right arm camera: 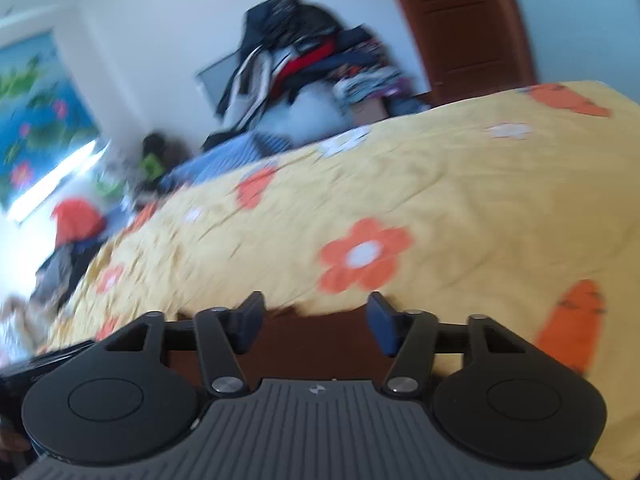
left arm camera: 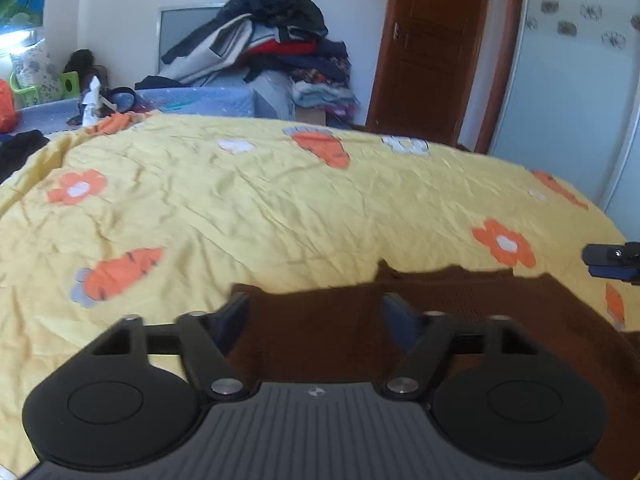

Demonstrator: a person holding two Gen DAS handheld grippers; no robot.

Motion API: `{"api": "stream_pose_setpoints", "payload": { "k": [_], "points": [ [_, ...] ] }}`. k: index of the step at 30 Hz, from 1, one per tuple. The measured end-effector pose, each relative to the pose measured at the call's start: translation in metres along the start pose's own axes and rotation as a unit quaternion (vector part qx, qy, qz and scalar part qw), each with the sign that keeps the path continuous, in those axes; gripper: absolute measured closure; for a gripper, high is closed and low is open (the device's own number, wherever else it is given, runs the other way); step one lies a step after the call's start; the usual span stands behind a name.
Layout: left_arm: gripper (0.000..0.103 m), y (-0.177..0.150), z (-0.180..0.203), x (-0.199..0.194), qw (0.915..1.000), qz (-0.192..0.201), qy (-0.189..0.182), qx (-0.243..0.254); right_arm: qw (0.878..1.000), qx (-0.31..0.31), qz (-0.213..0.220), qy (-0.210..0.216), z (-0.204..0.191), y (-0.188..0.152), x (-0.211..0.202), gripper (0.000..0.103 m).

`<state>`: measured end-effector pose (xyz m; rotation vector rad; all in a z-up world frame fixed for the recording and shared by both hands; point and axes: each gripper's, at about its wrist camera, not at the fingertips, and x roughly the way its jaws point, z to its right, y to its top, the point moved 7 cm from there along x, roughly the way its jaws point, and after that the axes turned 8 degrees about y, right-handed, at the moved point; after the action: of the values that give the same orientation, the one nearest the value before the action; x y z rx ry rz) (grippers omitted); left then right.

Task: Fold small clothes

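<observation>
A small dark brown garment (left arm camera: 460, 304) lies flat on the yellow quilt (left arm camera: 240, 208) with orange flowers and carrots. My left gripper (left arm camera: 314, 312) is open, its fingers spread over the garment's left part, holding nothing. The right gripper's tip (left arm camera: 612, 260) shows at the right edge of the left wrist view, beyond the garment. In the right wrist view my right gripper (right arm camera: 316, 316) is open over the garment's edge (right arm camera: 316, 344), empty. That view is blurred and tilted.
A tall pile of mixed clothes (left arm camera: 272, 40) stands behind the bed by the wall. A brown door (left arm camera: 432, 48) is at the right. Dark clothes (left arm camera: 20, 148) and an orange item (left arm camera: 6, 104) lie at the bed's far left.
</observation>
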<state>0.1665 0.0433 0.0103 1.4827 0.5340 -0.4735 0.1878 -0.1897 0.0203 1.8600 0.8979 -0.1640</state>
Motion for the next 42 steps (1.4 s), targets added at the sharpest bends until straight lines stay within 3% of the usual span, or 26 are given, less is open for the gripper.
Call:
{"api": "stream_pose_setpoints", "payload": {
  "k": [3,4,6,8,10,12,14,15,16,18,19,20,21,23,25,27,29,31,35,36,40,41,42],
  "points": [
    [0.028,-0.021,0.005,0.035,0.9978,-0.063,0.019,0.007,0.998,-0.03,-0.054,-0.028,-0.004,-0.024,0.033,0.036],
    [0.028,-0.023,0.002,0.036,0.9986,-0.046,0.022,0.013,0.996,-0.025,-0.073,-0.045,0.005,-0.033,0.041,0.038],
    [0.025,-0.033,-0.005,0.039,0.9978,-0.026,0.04,0.047,0.996,-0.059,-0.045,-0.048,0.017,-0.037,0.038,0.042],
    [0.024,-0.031,-0.012,0.039,0.9991,-0.025,0.024,0.025,0.998,-0.046,-0.025,-0.028,0.028,-0.035,0.031,0.044],
    [0.023,-0.03,-0.008,0.04,0.9982,-0.026,0.036,0.04,0.999,-0.032,-0.023,-0.024,0.031,-0.031,0.031,0.043],
    [0.023,-0.029,-0.007,0.033,0.9974,-0.031,0.052,0.041,0.997,-0.056,-0.036,-0.048,0.021,-0.033,0.032,0.043],
    [0.024,-0.031,-0.007,0.011,0.9982,-0.033,0.042,0.027,0.997,-0.044,-0.032,-0.063,0.007,-0.035,0.018,0.038],
    [0.024,-0.034,-0.006,-0.003,0.9992,-0.026,0.023,0.019,0.998,-0.038,-0.02,-0.045,-0.002,-0.036,0.006,0.034],
    [0.024,-0.038,-0.005,-0.015,0.9997,-0.02,0.006,0.014,0.999,-0.039,-0.007,-0.021,-0.013,-0.04,-0.006,0.023],
    [0.021,-0.053,-0.001,-0.02,0.9991,-0.032,0.002,0.028,0.999,-0.047,-0.012,-0.012,-0.023,-0.053,-0.013,0.013],
    [0.019,-0.062,-0.002,-0.013,0.9984,-0.039,0.01,0.041,0.998,-0.052,-0.031,-0.023,-0.02,-0.062,-0.008,0.015],
    [0.015,-0.067,-0.005,-0.011,0.9988,-0.013,0.006,0.046,0.996,-0.052,-0.056,-0.039,-0.011,-0.073,-0.001,0.015],
    [0.015,-0.068,-0.008,-0.01,0.999,-0.004,0.002,0.045,0.995,-0.082,-0.04,-0.037,-0.009,-0.079,0.0,0.017],
    [0.016,-0.062,-0.014,-0.016,0.9994,-0.017,0.013,0.028,0.993,-0.105,-0.044,-0.043,-0.011,-0.082,-0.004,0.02],
    [0.016,-0.059,-0.022,-0.035,0.9995,-0.018,0.025,0.006,0.995,-0.077,-0.045,-0.053,-0.016,-0.074,-0.019,0.019],
    [0.016,-0.065,-0.035,-0.067,0.998,-0.011,-0.018,-0.059,0.999,-0.031,-0.023,-0.026,-0.019,-0.069,-0.05,0.013],
    [0.016,-0.082,-0.052,-0.098,0.9891,-0.007,-0.057,-0.135,1.0,0.012,0.002,-0.002,-0.016,-0.076,-0.086,0.009],
    [0.015,-0.109,-0.072,-0.124,0.9737,-0.012,-0.07,-0.216,0.999,0.051,0.011,0.0,-0.003,-0.092,-0.116,0.009],
    [0.015,-0.161,-0.101,-0.148,0.9282,-0.051,-0.078,-0.36,0.991,0.12,0.001,-0.055,0.032,-0.133,-0.156,0.009],
    [0.015,-0.168,-0.102,-0.148,0.9173,-0.063,-0.092,-0.382,0.989,0.136,-0.003,-0.057,0.038,-0.141,-0.16,0.009],
    [0.015,-0.16,-0.095,-0.13,0.8896,-0.073,-0.139,-0.429,0.988,0.153,0.0,-0.033,0.035,-0.145,-0.15,0.009],
    [0.015,-0.156,-0.093,-0.122,0.8824,-0.072,-0.146,-0.442,0.986,0.165,-0.004,-0.01,0.031,-0.142,-0.136,0.009],
    [0.015,-0.151,-0.091,-0.116,0.8828,-0.065,-0.14,-0.444,0.986,0.168,-0.005,0.003,0.029,-0.14,-0.127,0.009]
  ]
}}
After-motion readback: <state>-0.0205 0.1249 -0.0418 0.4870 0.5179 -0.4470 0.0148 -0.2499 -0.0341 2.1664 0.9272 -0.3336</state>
